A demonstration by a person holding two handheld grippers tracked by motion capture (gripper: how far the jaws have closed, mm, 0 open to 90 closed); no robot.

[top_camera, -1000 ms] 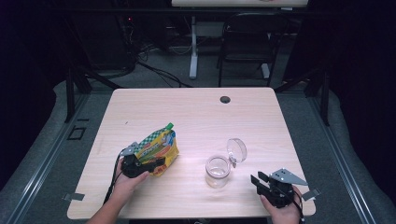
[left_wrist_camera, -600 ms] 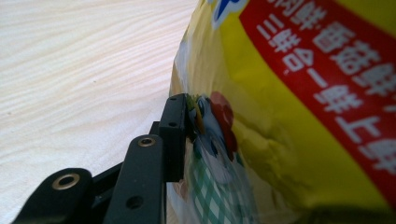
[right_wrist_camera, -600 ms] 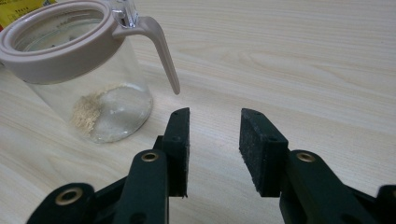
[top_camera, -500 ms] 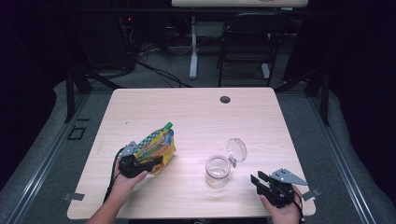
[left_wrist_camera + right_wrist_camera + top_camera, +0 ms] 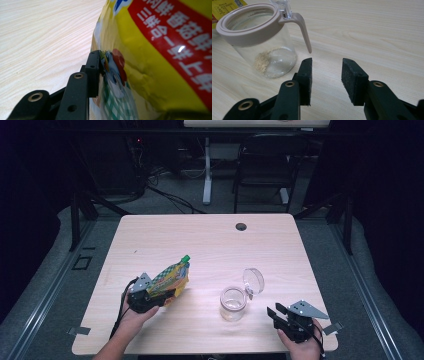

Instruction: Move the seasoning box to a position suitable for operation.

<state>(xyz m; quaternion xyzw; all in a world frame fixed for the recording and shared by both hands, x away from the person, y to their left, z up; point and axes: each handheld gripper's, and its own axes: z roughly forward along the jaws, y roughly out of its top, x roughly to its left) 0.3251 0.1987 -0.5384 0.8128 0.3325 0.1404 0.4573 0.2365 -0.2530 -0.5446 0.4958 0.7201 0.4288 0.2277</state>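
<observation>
Wooden table [image 5: 210, 240]: left gripper [image 5: 150, 296] clamps half-hidden pouch [image 5: 170, 277]; right gripper [image 5: 280, 315] just opening, empty.

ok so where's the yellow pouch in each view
high view: yellow pouch left of centre, held in the left hand-held gripper.
left gripper view: pouch across the right side, against the jaw.
right gripper view: a corner top left, behind the glass jar.
Shared landmark: the wooden table.

The pouch [image 5: 155, 62] in the left tongs is glossy, crinkled plastic; the jar [image 5: 262, 47] is clear glass; the table [image 5: 210, 245] is pale matt wood.
</observation>
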